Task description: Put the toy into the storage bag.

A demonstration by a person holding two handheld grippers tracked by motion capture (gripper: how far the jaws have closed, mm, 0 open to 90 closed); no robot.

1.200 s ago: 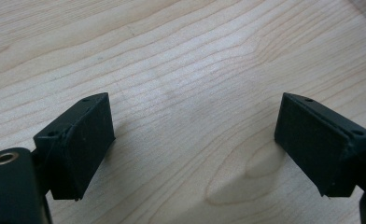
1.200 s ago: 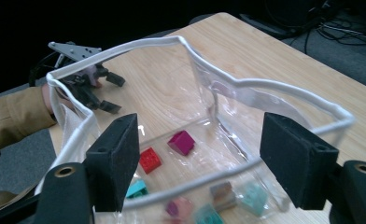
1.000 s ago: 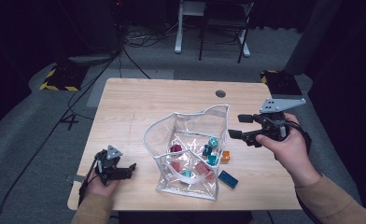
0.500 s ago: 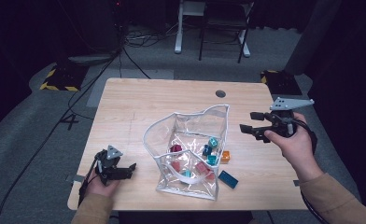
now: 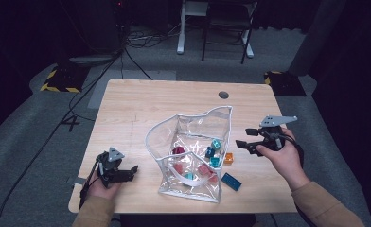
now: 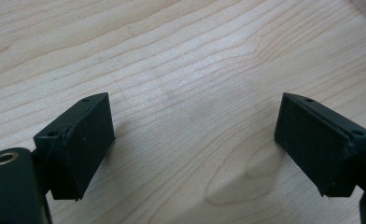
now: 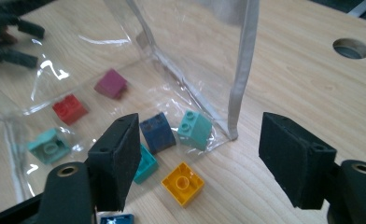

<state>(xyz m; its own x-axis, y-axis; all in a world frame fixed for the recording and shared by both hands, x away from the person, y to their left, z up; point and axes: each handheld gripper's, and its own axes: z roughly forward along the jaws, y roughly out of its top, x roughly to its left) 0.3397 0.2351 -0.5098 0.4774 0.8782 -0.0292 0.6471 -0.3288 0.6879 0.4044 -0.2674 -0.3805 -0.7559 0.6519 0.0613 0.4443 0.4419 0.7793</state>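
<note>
A clear plastic bag point(image 5: 195, 142) point(image 7: 186, 56) stands open in the middle of the wooden table point(image 5: 141, 109). Several toy bricks lie inside it: a maroon one point(image 7: 111, 84), a red one point(image 7: 70, 108), a dark blue one point(image 7: 157, 131) and teal ones point(image 7: 195, 129). An orange brick point(image 5: 228, 158) point(image 7: 183, 183) and a blue brick point(image 5: 231, 181) lie on the table just outside it. My right gripper point(image 5: 246, 138) point(image 7: 204, 161) is open, just right of the bag, empty. My left gripper point(image 5: 131, 171) point(image 6: 195, 140) is open over bare wood at the front left.
A round cable hole point(image 5: 224, 94) point(image 7: 350, 48) sits near the table's far right edge. Behind the table stand chair or desk legs point(image 5: 212, 33), and cables run across the grey floor point(image 5: 79, 94).
My right gripper has moved down and back toward the person, away from the bag's upper right rim. The left gripper has stayed put.
</note>
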